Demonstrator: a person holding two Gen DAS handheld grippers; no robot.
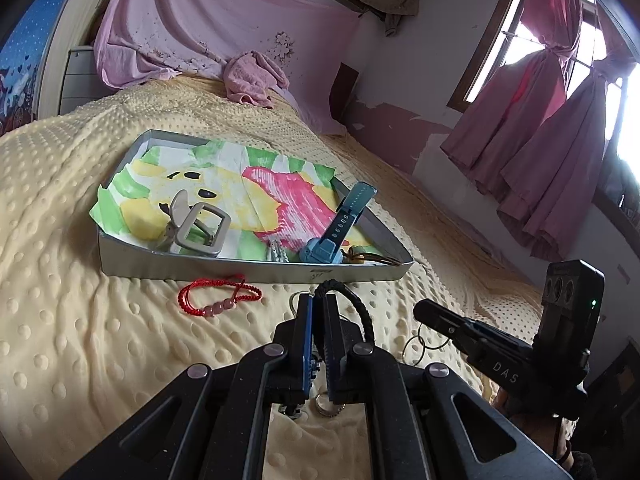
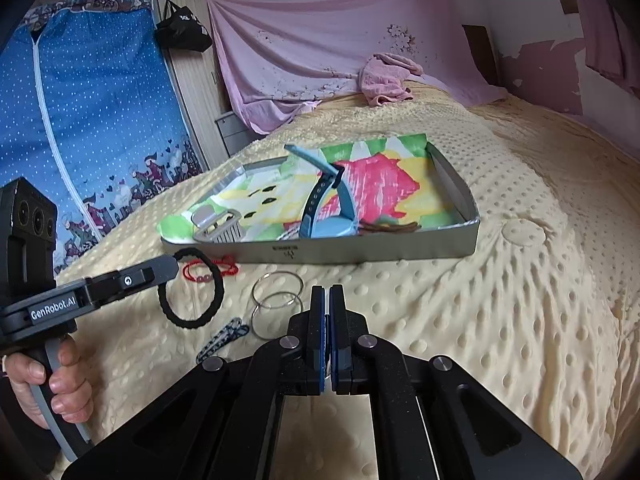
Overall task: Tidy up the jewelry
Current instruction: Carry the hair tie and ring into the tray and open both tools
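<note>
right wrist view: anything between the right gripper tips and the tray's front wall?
Bare yellow bedspread only. Right gripper points at the tray; the metal rings lie off to its left.

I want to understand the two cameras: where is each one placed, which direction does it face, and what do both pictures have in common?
Left wrist: sits on the left gripper, faces along its fingers across the bed toward the tray and window; the fingers pinch a black braided bracelet; the right gripper shows at the right.
Right wrist: sits on the right gripper, shut on nothing, faces the tray and blue wardrobe; the left gripper and the person's hand show at the left.
Shared: tray, blue watch, red bracelet, black braided bracelet, metal rings.
</note>
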